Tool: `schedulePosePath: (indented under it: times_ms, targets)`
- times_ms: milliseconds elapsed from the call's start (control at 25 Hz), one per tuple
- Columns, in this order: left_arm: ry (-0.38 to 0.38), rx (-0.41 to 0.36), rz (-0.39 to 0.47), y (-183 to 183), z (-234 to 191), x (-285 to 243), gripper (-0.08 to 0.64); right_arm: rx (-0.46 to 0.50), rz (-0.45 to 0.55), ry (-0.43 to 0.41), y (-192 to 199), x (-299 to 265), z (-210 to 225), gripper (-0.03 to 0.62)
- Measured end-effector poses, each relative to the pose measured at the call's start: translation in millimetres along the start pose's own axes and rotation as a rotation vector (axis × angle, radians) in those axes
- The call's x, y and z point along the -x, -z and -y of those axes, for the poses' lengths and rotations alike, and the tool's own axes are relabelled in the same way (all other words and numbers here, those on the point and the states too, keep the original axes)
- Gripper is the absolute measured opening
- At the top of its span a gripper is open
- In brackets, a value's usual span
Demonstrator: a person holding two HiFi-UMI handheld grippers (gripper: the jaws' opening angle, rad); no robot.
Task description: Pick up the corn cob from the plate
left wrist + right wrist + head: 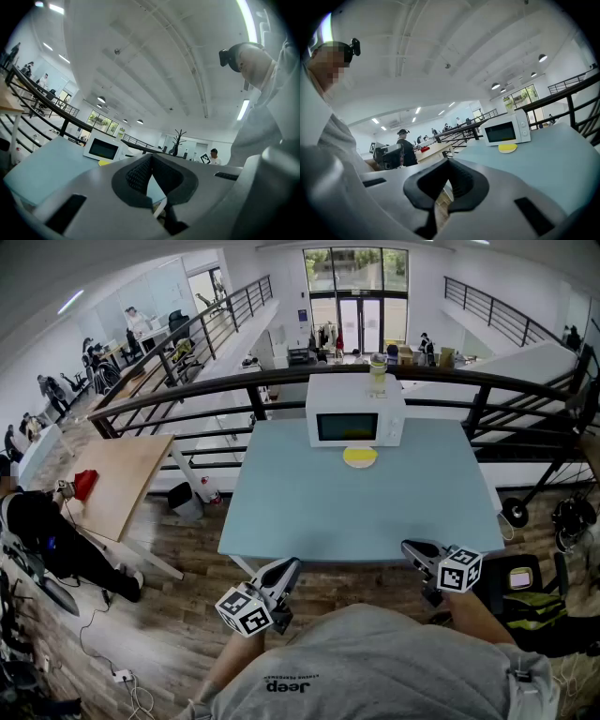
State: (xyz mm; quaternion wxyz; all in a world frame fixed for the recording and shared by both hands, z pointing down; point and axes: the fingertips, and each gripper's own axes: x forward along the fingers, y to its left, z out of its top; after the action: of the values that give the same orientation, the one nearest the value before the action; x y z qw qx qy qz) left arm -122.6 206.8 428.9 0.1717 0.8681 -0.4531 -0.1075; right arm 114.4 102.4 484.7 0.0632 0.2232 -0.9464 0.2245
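Observation:
A yellow plate (360, 457) lies on the light blue table (309, 512), just in front of the white microwave (356, 411). At this distance the corn cob cannot be told apart from the plate. The plate also shows small in the left gripper view (104, 162) and the right gripper view (507, 148). My left gripper (284, 568) hovers at the table's near edge, left of centre, its jaws shut and empty (151, 158). My right gripper (411, 547) is held at the near edge on the right, also shut with nothing in it (447, 164). Both are far from the plate.
A jar (378, 371) stands on top of the microwave. A dark railing (234, 385) runs behind the table. To the left, lower down, is a wooden table (122, 479) with a seated person (42, 535) beside it. A bag (534, 610) lies on the floor at right.

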Motion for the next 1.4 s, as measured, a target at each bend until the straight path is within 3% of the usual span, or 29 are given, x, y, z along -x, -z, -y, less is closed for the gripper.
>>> schedulePosePath:
  times_ms: [200,600,1000,1400]
  targets:
    - [0.025,-0.038,-0.015,-7,-5,-15,0.018,0.006,0.005,0.007,-5,-4,7,0.009]
    - [0.048,-0.027,-0.024,-7,4,-45,0.018,0.016,0.019,0.014,-15,14,25,0.009]
    - [0.061,-0.042,-0.034,3,47,-95,0.018,0.022,0.055,-0.046,-30,72,46,0.011]
    - [0.066,-0.02,-0.094,39,88,-145,0.018,-0.034,0.087,-0.066,-14,122,94,0.011]
